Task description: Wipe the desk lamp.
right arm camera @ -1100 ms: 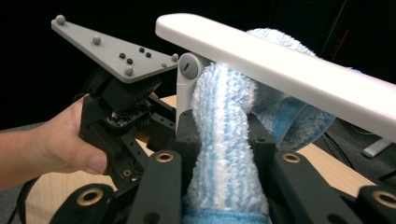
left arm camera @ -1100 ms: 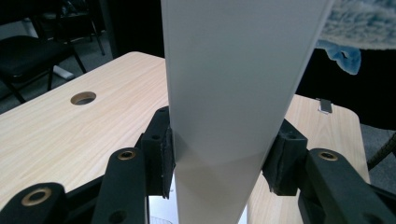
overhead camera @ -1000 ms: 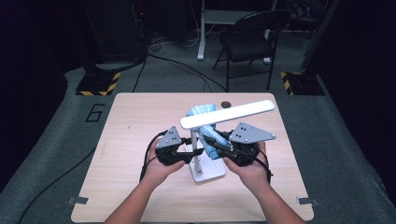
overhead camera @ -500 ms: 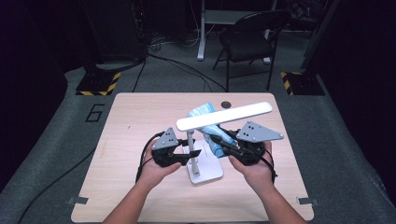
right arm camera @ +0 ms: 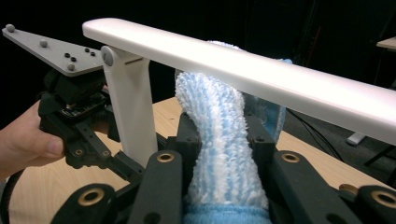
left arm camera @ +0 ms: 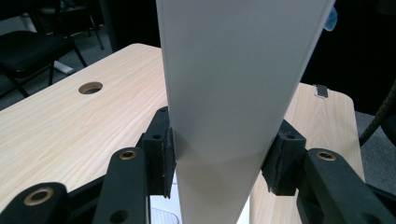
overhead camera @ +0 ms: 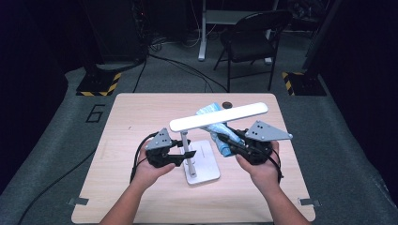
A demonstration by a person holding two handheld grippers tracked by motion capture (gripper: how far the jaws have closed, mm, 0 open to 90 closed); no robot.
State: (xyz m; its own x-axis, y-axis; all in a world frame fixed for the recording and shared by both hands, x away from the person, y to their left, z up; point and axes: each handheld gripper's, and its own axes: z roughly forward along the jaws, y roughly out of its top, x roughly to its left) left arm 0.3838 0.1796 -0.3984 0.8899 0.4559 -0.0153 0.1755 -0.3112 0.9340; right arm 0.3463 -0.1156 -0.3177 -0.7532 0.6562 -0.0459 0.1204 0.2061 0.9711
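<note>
Nearest the person, two forearms come in from the bottom of the high view, each hand wrapped around a gripper. The left gripper [overhead camera: 180,154] sits low at the lamp's upright post [overhead camera: 187,157], and in the left gripper view its two pads press against both sides of that pale post [left arm camera: 229,93], so it has the post clamped between its jaws. The right gripper [overhead camera: 225,140] is just to the right of the post, and its jaws are pinched tight on a fluffy blue and white cloth [right arm camera: 219,154], which bulges up between them toward the underside of the lamp's head. The lamp's flat white base [overhead camera: 204,164] rests on the light wooden table [overhead camera: 141,112], between the two hands. Above them, the long white lamp head [overhead camera: 218,117] stretches across, tilted so that its right end stands higher; in the right gripper view the cloth rises right behind that bar [right arm camera: 261,70], though whether it touches cannot be told. Farther back on the table is a small round hole [overhead camera: 227,103] near the far edge. Beyond the table a dark folding chair [overhead camera: 251,40] stands on the grey floor.
</note>
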